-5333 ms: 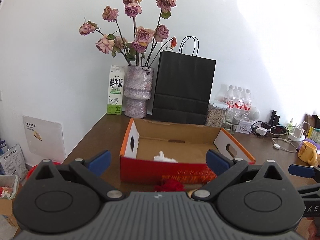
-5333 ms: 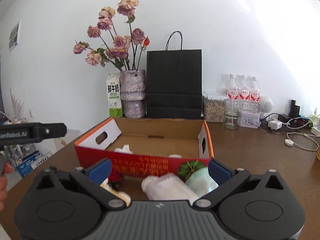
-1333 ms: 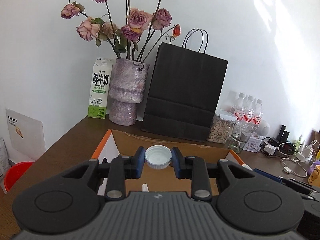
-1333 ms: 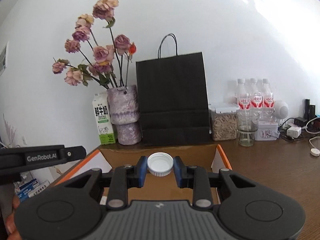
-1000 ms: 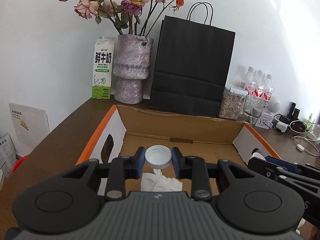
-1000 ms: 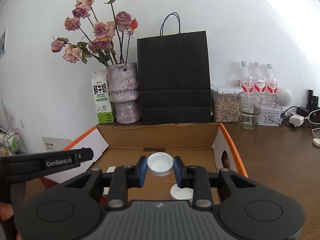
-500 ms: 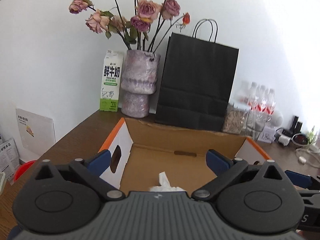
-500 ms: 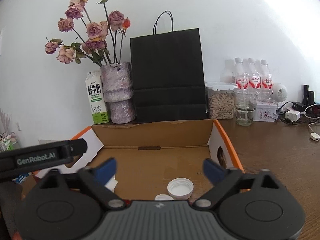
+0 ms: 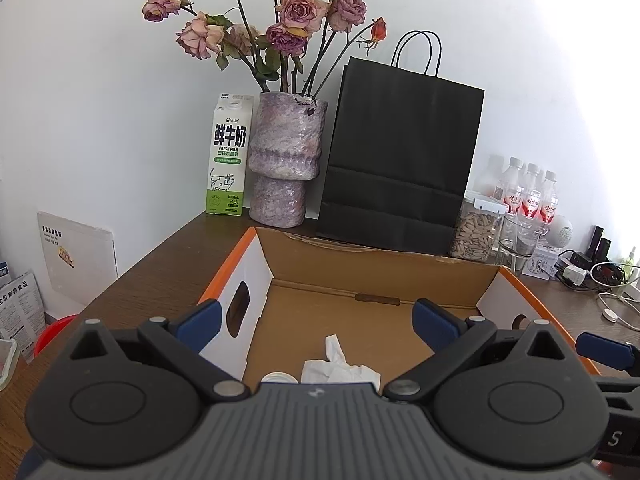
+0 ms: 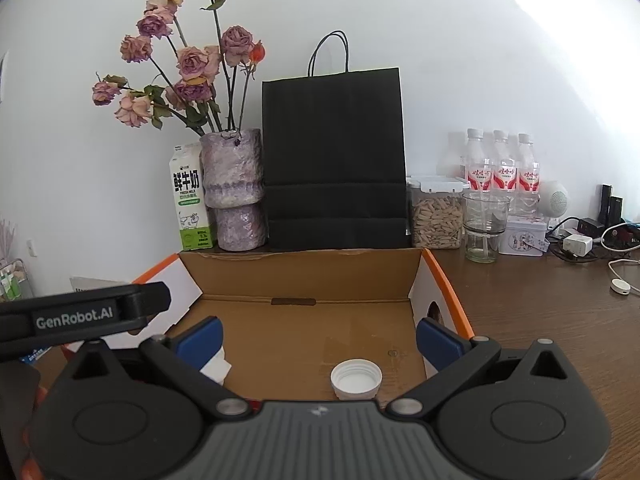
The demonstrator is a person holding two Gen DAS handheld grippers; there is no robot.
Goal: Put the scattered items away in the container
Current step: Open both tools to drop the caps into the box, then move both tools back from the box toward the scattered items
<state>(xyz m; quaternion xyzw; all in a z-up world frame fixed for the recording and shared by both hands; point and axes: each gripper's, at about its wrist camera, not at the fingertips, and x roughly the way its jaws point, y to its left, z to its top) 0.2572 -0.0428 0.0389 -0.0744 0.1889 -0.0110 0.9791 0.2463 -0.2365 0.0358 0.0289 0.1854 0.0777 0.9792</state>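
Note:
An open cardboard box with orange rims (image 9: pixel 256 264) (image 10: pixel 444 276) lies on the wooden table. My left gripper (image 9: pixel 318 322) is open and empty above the box's near left part. Below it lie a crumpled white tissue (image 9: pixel 340 368) and a white bottle cap (image 9: pixel 279 378), partly hidden by the gripper body. My right gripper (image 10: pixel 318 340) is open and empty above the box's near right part. A white bottle cap (image 10: pixel 355 378) lies open side up on the box floor under it. The tissue (image 10: pixel 216 366) shows by its left finger.
Behind the box stand a milk carton (image 9: pixel 228 160), a purple vase with dried roses (image 9: pixel 286 168), a black paper bag (image 9: pixel 400 160), a seed jar (image 10: pixel 436 212), a glass (image 10: pixel 484 224) and water bottles (image 10: pixel 500 164). Cables and chargers (image 10: pixel 580 246) lie at the far right.
Both grippers were shut on white bottle caps a second ago. They have opened over the box and the caps now lie on the box floor.

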